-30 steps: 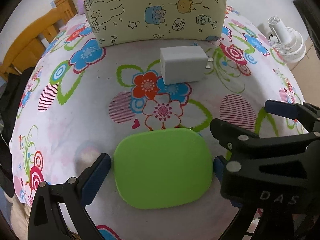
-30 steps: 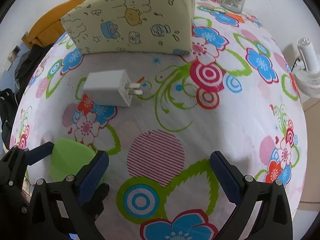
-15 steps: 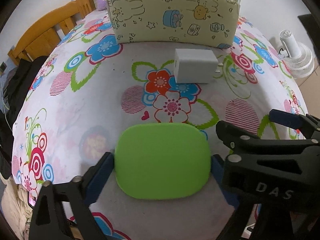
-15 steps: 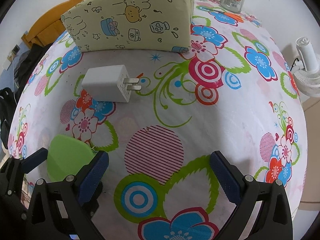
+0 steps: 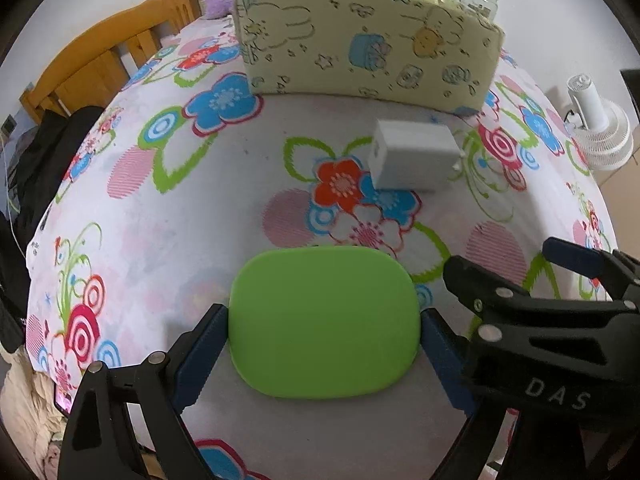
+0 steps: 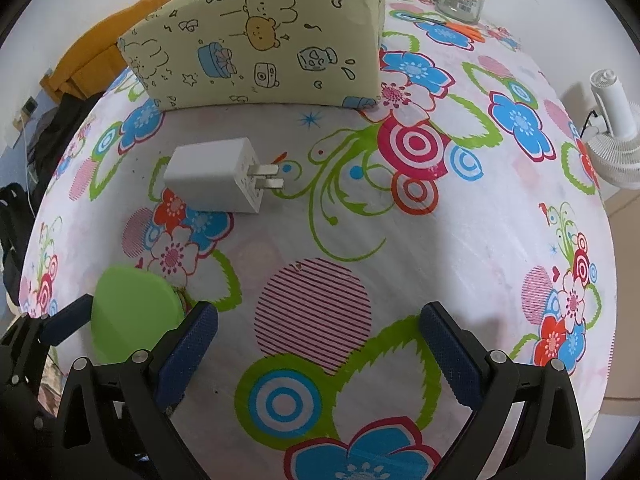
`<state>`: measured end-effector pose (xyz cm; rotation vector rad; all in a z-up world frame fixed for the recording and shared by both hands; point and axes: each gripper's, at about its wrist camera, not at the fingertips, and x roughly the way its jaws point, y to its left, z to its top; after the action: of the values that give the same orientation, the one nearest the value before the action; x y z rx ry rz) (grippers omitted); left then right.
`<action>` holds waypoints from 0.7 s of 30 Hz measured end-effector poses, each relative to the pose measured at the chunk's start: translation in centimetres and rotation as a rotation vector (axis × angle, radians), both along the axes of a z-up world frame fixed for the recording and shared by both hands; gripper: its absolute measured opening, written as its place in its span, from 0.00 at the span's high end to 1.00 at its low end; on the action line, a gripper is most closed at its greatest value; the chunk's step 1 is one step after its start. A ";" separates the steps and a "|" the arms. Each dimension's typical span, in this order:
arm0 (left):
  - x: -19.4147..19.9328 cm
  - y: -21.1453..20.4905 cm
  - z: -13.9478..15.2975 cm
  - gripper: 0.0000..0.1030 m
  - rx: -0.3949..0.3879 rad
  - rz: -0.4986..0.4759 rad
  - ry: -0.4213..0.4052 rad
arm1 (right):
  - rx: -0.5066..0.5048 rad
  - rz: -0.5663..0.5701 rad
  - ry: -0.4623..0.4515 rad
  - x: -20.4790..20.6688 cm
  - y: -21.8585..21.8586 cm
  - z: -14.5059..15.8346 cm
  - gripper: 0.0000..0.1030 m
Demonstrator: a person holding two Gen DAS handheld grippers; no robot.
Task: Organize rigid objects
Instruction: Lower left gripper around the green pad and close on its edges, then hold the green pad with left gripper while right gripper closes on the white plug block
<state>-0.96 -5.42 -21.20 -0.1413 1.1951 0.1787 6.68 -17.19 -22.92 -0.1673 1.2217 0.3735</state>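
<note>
Green and rounded, the flat pad [image 5: 324, 322] is sitting clamped between the left gripper [image 5: 324, 344] jaws at lower centre. White charger [image 5: 414, 158] is lying on the tabletop [image 5: 200, 220] upper right, while the right gripper [image 6: 320, 344] is hovering with jaws spread wide, gripping nothing.

My left camera is looking forward, low over the tablecloth [image 5: 168, 240]; my right is sitting beside it, angled alike — both are sharing the charger [image 5: 414, 160] and pillow [image 6: 260, 40].

Soft, even indoor light, faint shadows; strong fisheye bending with dark corners, slight motion blur.
</note>
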 end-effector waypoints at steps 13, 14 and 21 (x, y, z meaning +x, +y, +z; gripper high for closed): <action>2.5 2.7 0.3 0.08 0.021 -0.036 0.003 | 0.019 -0.003 -0.008 1.5 3.2 0.8 0.01; 2.7 2.9 0.4 0.08 0.021 -0.043 0.004 | 0.018 -0.007 -0.008 1.6 3.4 0.8 0.01; 4.4 4.6 0.5 0.08 0.024 -0.070 0.010 | 0.015 -0.033 -0.008 2.7 5.2 0.8 0.01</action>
<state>3.42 -0.85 -20.68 -0.0777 1.2057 0.1323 9.40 -11.95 -22.12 -0.1360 1.2121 0.3531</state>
